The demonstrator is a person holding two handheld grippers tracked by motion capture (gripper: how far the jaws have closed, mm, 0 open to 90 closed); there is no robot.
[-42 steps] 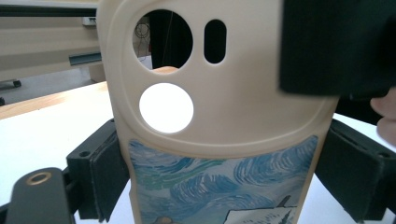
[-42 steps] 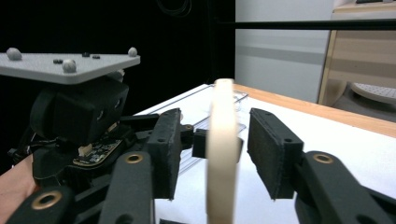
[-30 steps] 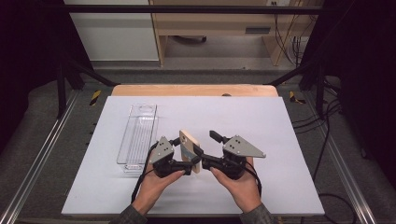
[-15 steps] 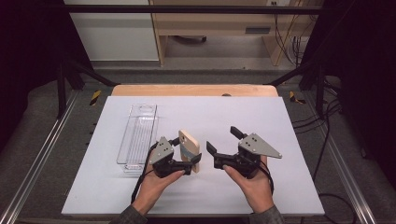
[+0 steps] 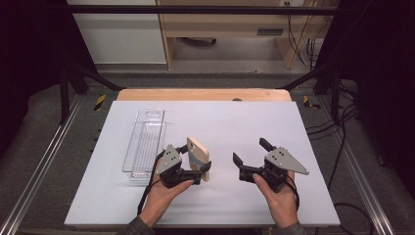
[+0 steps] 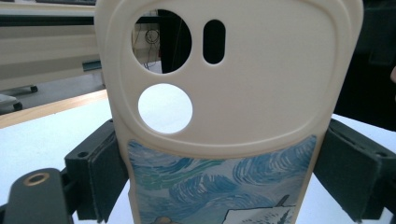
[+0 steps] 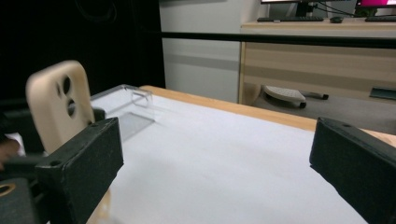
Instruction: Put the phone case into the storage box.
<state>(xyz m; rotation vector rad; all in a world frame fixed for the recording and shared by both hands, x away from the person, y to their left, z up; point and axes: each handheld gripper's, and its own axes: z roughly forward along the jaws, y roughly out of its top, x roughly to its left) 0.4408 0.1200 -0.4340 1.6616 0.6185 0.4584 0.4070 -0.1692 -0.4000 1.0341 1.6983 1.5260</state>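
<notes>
Phone case [image 5: 198, 156] upright, clamped by its edges in left gripper [image 5: 195, 169] above the bench [image 5: 303, 122]; right gripper [image 5: 247, 161] jaws wide, empty, apart from it. Clear tray [image 5: 144, 142] empty, so placing likely remains

Lab: black frame [image 5: 195, 10], desk with monitors [image 7: 327, 4].

Right gripper [image 5: 251, 159] released phone case [image 5: 198, 157] — drew right.
</notes>
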